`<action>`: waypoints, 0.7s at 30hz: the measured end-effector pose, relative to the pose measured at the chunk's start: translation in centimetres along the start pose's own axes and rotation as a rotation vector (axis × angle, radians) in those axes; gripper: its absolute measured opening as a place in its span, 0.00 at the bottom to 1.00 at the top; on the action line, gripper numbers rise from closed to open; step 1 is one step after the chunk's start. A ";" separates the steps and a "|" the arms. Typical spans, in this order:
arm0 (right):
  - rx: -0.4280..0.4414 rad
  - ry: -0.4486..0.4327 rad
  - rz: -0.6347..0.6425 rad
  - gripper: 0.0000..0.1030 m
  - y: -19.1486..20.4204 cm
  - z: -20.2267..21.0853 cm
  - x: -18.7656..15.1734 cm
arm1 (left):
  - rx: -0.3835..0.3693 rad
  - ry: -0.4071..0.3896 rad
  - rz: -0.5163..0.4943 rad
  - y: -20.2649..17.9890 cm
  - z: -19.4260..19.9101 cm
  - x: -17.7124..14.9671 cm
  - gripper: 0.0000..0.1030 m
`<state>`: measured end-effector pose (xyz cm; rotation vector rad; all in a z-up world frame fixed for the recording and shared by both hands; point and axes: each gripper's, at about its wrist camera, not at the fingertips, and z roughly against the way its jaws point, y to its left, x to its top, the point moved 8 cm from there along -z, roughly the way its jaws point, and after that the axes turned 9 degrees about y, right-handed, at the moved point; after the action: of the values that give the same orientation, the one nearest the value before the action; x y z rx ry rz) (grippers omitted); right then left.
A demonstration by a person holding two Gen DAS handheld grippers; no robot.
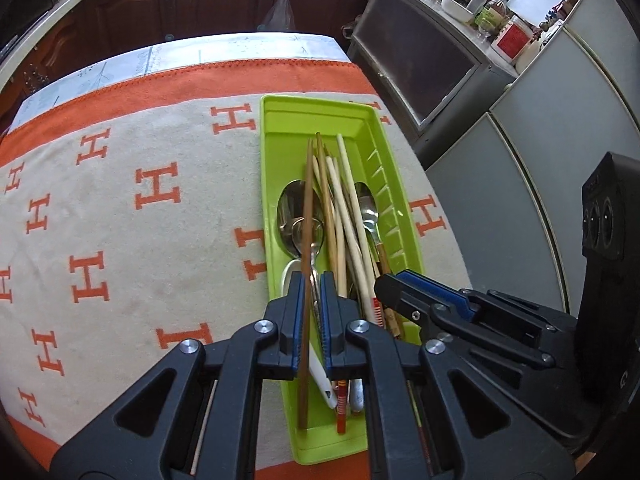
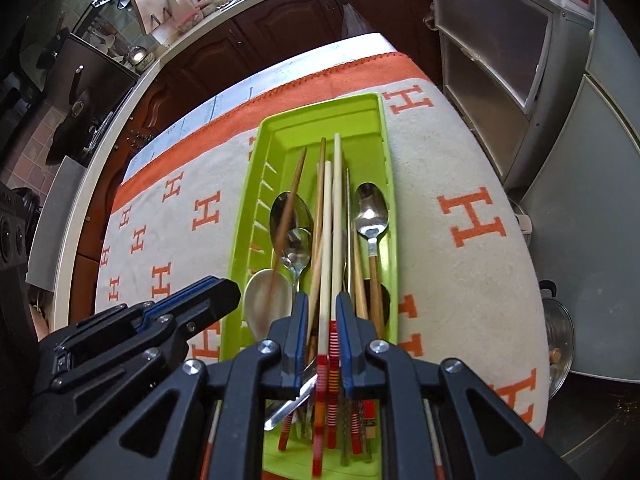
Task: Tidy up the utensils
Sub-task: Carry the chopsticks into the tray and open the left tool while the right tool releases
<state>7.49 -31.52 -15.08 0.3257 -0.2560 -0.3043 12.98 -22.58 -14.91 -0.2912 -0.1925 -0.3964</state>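
Both claws hang over the green tray (image 1: pixel 276 152) on the tabletop. The left claw (image 1: pixel 311 280) pinches a dark brown chopstick (image 1: pixel 307 208), the right claw (image 2: pixel 323 300) a pale chopstick (image 2: pixel 327 216) — either could snag the spoons (image 2: pixel 371 210) and scatter the pile.

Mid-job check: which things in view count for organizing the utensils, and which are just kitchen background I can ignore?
Part of the job:
- green tray
- brown chopstick between the left gripper fingers
- pale chopsticks with red-striped ends between the right gripper fingers
- metal spoons and white spoon in the tray

Just lying about:
- patterned cloth
- jars and bottles on the counter
- steel pot on the floor
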 end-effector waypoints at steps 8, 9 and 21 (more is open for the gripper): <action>-0.003 -0.019 0.016 0.16 0.8 0.8 -0.7 | 0.047 -0.052 0.023 2.1 2.5 -1.4 0.46; -0.003 -0.023 0.019 0.16 0.9 0.9 -0.8 | 0.046 -0.058 0.025 2.4 2.8 -1.6 0.47; -0.010 -0.066 0.023 0.32 2.2 1.8 -2.3 | 0.098 -0.099 0.034 4.7 5.4 -4.3 0.74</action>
<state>5.39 -29.28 -13.07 0.3026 -0.3233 -0.2938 10.30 -15.21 -12.01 -0.2173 -0.3030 -0.3380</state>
